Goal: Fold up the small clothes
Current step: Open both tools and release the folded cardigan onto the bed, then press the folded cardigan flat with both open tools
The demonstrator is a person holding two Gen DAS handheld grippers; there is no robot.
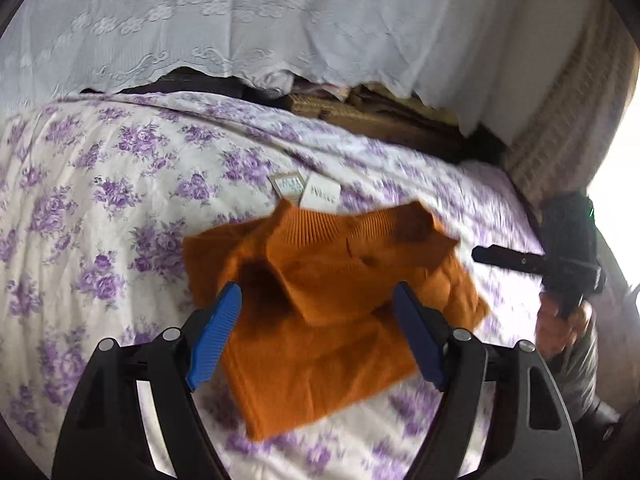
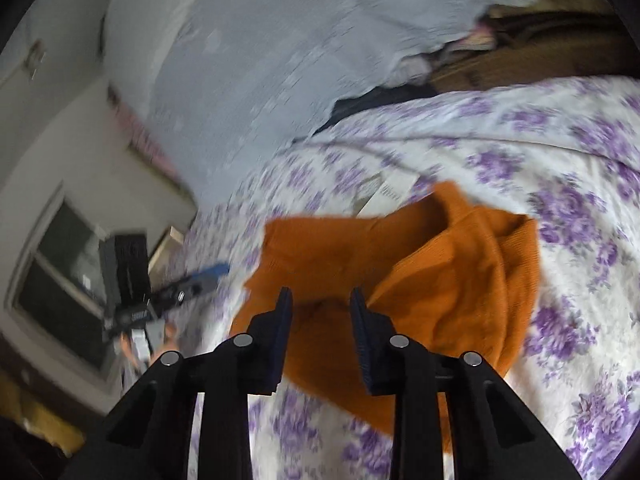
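An orange knitted sweater point(image 1: 340, 248) lies partly folded and rumpled on a bedspread with purple flowers point(image 1: 100, 200). Two paper tags point(image 1: 316, 194) poke out at its collar. My left gripper point(image 1: 318, 286) hovers over the sweater's near part, blue pads point(image 1: 216, 332) wide apart and holding nothing. In the right wrist view the same sweater point(image 2: 440, 272) lies just beyond my right gripper point(image 2: 320, 291), whose jaws stand a little apart with no cloth pinched between them. The right gripper's black finger point(image 1: 504, 258) shows at the sweater's right edge, held by a hand point(image 1: 560, 320).
A white lace cloth point(image 1: 280, 20) hangs over stacked things behind the bed. A beige textured curtain point(image 1: 568, 128) and bright light stand at the right. In the right wrist view a window point(image 2: 60, 272) lies to the left, beyond the other gripper point(image 2: 192, 280).
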